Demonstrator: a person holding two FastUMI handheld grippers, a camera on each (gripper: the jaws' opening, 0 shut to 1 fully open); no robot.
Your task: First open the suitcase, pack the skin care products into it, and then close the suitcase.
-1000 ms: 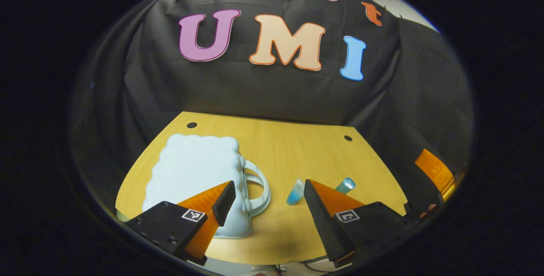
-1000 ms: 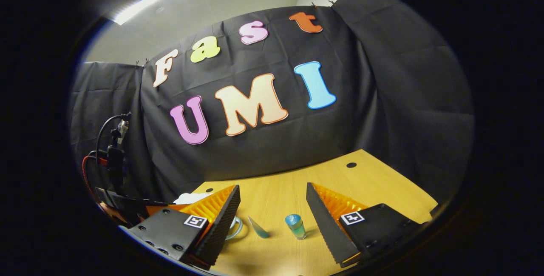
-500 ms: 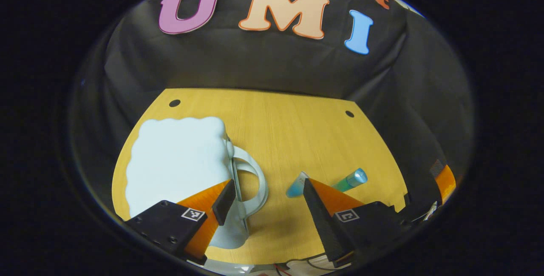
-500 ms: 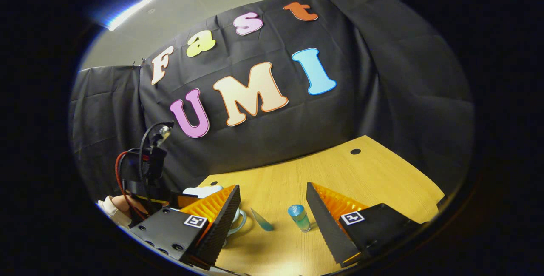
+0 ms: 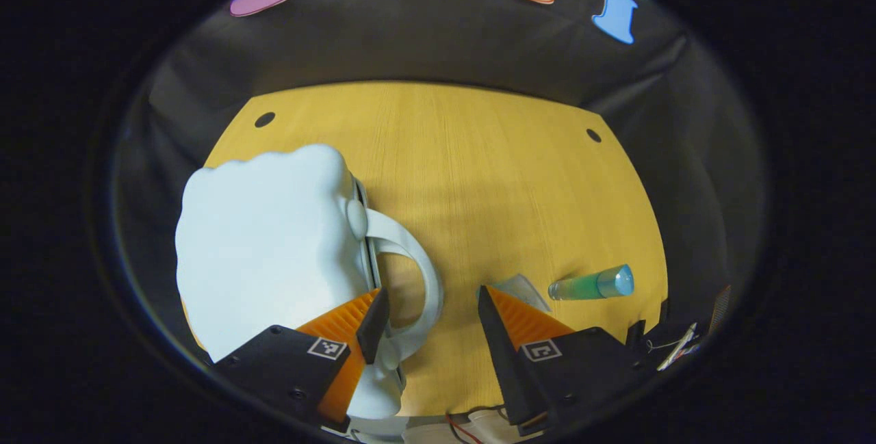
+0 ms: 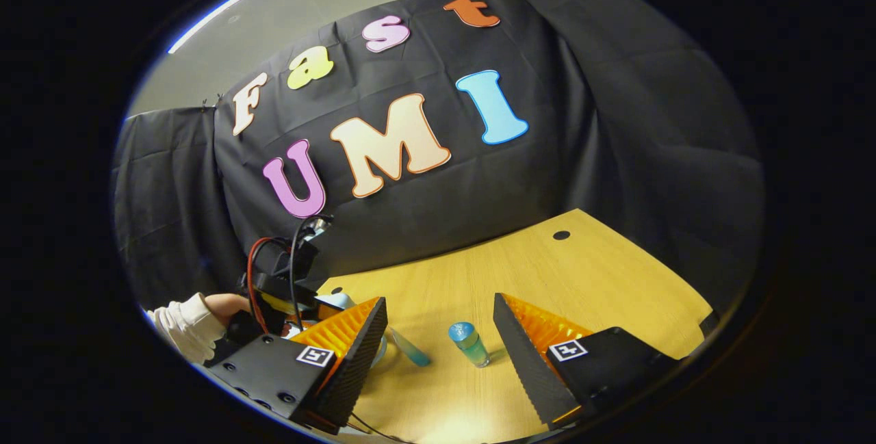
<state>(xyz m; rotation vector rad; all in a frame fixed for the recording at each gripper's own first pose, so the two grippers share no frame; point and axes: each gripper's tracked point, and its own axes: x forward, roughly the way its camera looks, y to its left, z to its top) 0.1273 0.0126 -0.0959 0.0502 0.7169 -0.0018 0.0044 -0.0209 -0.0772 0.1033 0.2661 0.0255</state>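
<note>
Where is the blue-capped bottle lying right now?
In the left gripper view the blue-capped bottle lies on its side on the wooden table, right of the small tube and well right of the white suitcase.

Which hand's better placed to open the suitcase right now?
Left. Its open tool hangs right over the closed suitcase, by the handle. The right tool faces the tubes instead.

A wooden table (image 5: 479, 177) stands before black cloth (image 6: 616, 129)
</note>
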